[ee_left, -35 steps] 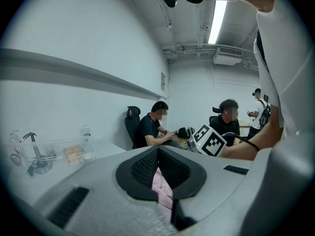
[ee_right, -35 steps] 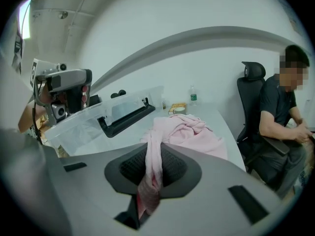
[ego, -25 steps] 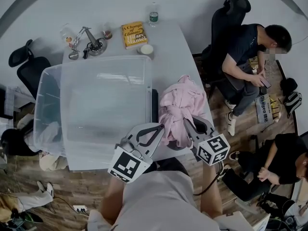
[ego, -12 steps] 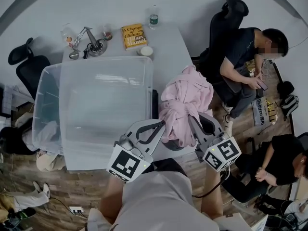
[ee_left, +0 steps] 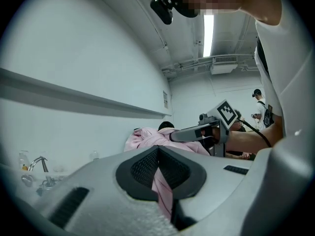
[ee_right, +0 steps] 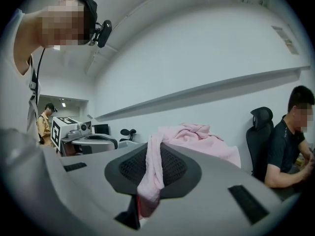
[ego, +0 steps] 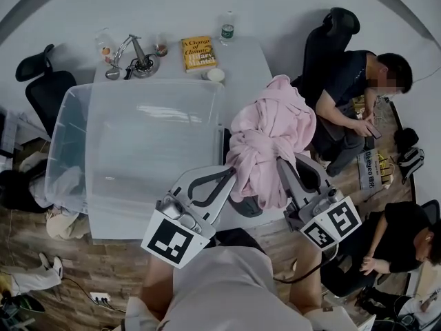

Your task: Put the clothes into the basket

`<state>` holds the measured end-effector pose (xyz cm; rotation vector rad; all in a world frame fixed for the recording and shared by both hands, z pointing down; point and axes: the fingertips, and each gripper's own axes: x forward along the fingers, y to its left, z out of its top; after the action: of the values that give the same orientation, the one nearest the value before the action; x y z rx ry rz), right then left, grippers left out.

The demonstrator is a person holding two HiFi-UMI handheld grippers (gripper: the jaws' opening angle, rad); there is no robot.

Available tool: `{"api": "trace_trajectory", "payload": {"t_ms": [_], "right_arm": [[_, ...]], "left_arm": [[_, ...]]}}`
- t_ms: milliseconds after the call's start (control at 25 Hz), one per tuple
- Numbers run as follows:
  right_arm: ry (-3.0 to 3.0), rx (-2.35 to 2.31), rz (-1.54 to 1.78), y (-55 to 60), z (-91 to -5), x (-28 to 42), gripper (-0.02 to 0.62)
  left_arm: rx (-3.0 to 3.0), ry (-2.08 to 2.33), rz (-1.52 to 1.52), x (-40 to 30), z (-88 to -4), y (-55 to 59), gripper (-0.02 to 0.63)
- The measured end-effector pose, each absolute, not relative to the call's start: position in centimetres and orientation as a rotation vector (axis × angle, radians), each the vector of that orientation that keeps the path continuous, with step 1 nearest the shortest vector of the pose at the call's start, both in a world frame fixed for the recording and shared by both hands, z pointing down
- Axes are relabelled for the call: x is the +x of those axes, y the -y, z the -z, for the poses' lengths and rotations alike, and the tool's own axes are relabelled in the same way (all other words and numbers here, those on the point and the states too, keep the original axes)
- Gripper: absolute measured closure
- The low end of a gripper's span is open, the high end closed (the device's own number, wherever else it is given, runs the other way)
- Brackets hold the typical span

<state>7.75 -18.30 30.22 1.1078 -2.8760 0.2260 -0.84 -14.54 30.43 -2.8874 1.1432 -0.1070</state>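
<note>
Clamping both the left gripper point(ego: 231, 174) and right gripper point(ego: 281, 163) on folds of the pink garment point(ego: 270, 140), holding it bunched in the air just right of the clear basket point(ego: 67, 143), and leaving the carry-over and drop yet to do.

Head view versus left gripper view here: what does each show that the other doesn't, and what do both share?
Only the head view shows the clear basket and the yellow book on the table. Only the left gripper view shows how the left gripper pinches a fold of the pink garment between closed jaws, plus a ceiling light. Both show the garment's bulk and the right gripper gripping it.
</note>
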Motion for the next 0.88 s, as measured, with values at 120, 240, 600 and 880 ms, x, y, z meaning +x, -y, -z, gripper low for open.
{"api": "trace_trajectory", "payload": {"t_ms": [120,240,600,880], "right_arm": [[2.908,1.046,-0.191,17.9,-28.9,6.7,0.546],[2.939,0.976,-0.174,17.5,-27.9,5.5,0.546],[2.993,0.700,-0.173,16.9,-28.1,-2.1,0.546],[3.002,0.494,-0.213,15.8,-29.6,-6.7,0.546]], "left_arm": [[-2.841,-1.167,0.110,-1.3,-29.3,14.1,0.600],[-2.805,-1.212,0.114,-2.0,-28.6,13.6,0.600],[-2.741,-1.444,0.114,-8.1,-29.5,12.6,0.600],[-2.682,-1.626,0.129,-11.7,-30.5,10.9,0.600]]}}
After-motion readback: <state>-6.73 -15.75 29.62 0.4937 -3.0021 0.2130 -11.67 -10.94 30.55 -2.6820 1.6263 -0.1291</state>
